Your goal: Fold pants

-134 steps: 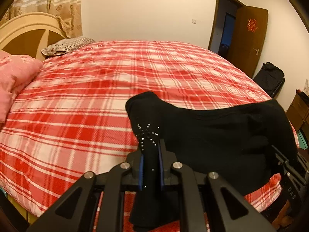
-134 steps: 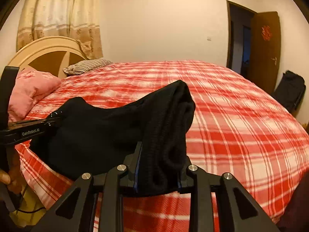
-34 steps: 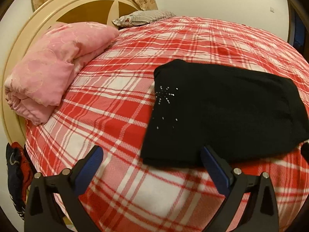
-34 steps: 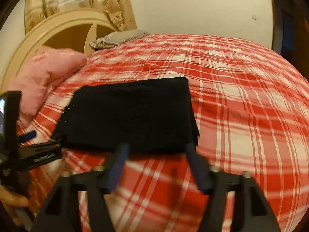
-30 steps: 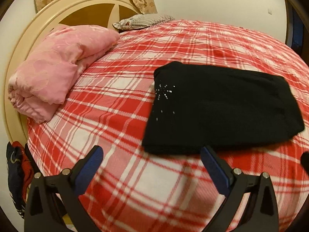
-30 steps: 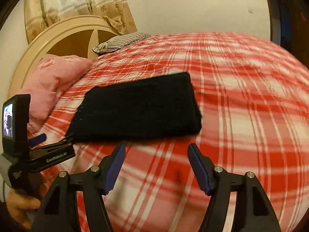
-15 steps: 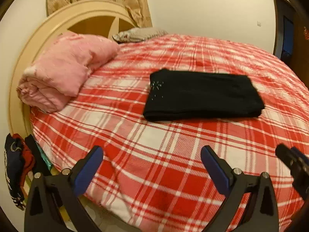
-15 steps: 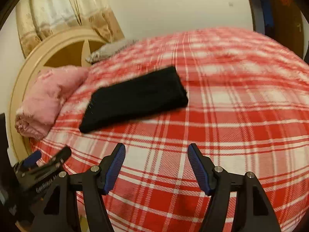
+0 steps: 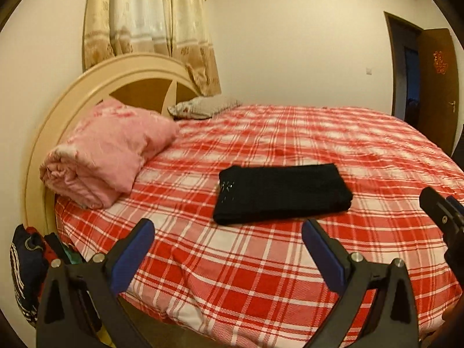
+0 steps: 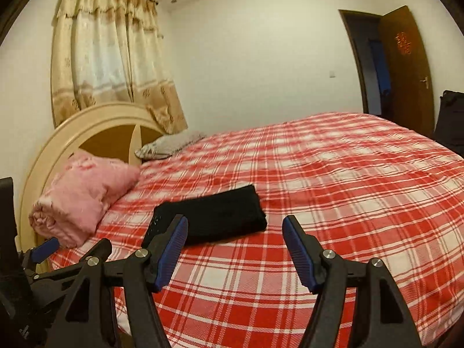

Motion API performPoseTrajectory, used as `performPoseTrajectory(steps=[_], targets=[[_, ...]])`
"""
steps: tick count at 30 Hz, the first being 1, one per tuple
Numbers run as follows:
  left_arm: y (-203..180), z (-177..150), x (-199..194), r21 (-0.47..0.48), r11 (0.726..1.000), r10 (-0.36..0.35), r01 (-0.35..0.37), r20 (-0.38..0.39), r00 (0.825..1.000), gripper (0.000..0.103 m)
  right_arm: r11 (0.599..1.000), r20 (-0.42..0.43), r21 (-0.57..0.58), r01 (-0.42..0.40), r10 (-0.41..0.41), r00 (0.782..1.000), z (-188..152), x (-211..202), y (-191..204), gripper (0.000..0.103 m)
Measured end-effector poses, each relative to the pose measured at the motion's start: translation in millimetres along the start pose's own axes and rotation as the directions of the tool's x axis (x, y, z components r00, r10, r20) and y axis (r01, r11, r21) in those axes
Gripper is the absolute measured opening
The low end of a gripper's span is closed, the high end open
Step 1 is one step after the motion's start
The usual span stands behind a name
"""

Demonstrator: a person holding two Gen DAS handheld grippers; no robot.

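Soft black pants lie folded flat, rectangular, on the checked bed; left hand-held gripper and right hand-held gripper gape empty.

Warm yellowish indoor light, dim-ish, soft shadows; heavy fisheye bending with dark vignetted corners; slight motion blur, black pants show almost no detail

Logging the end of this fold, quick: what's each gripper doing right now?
Left gripper: open, holding nothing.
Right gripper: open, holding nothing.
The folded black knit pants lie free on the red plaid bedspread.
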State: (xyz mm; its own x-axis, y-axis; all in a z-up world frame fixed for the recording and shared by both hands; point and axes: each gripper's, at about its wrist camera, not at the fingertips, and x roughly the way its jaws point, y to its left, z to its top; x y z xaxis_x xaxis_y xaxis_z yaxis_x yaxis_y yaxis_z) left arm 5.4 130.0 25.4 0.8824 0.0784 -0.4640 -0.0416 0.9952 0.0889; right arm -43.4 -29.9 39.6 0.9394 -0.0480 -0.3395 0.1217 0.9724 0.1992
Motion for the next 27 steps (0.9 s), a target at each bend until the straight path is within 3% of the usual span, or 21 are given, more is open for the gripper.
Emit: performPoseTrajectory(steps=[9, 27], targets=[[-2, 1, -21, 0.012, 1.000, -0.016, 0.015, 0.049, 0.999, 0.103, 1.000, 0.091, -0.016, 0.007, -0.005, 0.996, 6, -27, 7, 0.070], [-7, 3, -27, 0.015, 0.999, -0.030, 0.029, 0.053, 0.998, 0.103, 1.000, 0.086, -0.010, 0.006, -0.005, 0.996, 3, -27, 3, 0.073]])
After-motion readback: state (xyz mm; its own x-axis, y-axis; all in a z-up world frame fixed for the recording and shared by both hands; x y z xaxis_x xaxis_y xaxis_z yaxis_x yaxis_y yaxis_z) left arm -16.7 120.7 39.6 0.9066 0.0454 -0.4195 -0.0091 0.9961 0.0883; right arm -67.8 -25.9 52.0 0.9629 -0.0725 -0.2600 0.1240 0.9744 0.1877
